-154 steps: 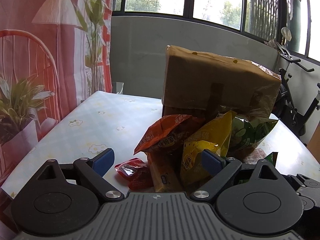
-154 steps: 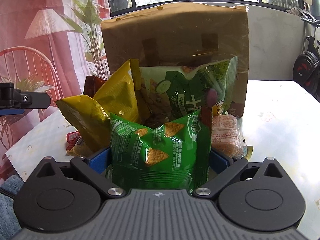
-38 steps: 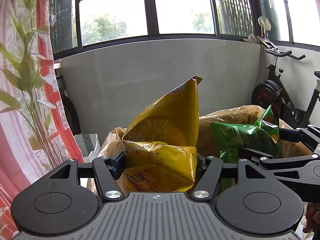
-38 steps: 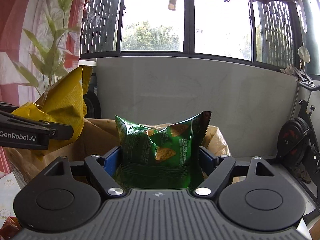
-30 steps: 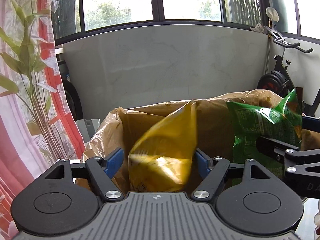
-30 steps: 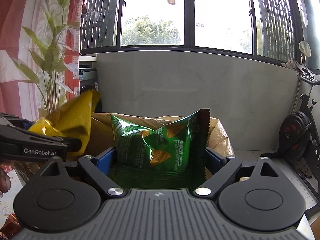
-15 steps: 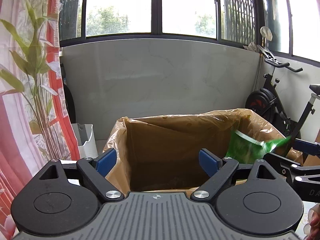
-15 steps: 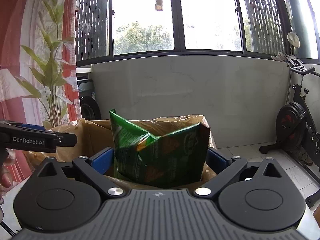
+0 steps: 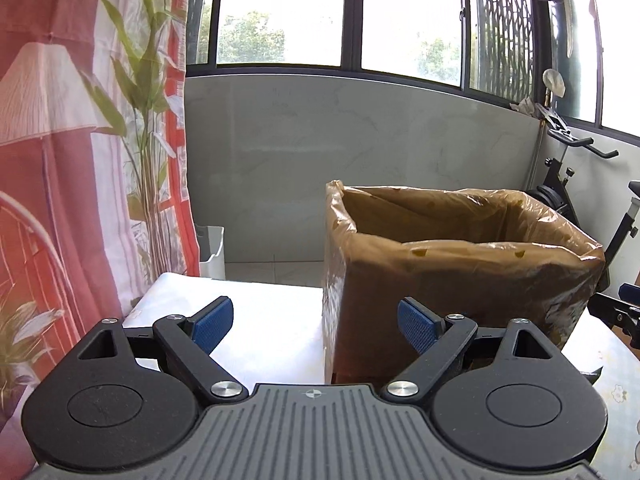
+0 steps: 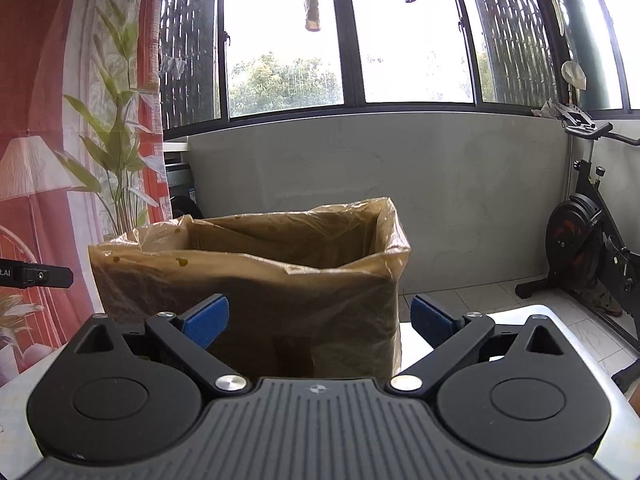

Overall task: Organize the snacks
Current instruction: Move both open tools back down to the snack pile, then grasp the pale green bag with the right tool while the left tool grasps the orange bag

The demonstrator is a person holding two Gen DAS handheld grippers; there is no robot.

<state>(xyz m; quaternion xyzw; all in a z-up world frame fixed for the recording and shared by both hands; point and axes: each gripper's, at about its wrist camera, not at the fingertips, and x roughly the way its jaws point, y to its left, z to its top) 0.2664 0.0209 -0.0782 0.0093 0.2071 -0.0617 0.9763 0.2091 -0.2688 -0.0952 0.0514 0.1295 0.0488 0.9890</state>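
One cardboard box lined with a brown plastic bag, standing on the table; centre-right in the left wrist view, centre-left in the right wrist view. Contents can't be seen from this angle, only the liner's inner walls. No snack packets visible in either view.

Two grippers. Left gripper: jaws spread wide after just opening, nothing between them. Right gripper: jaws wide apart, nothing gripped; box behind them.

Around: one exercise bike at right, printed curtain at left, window across the top.
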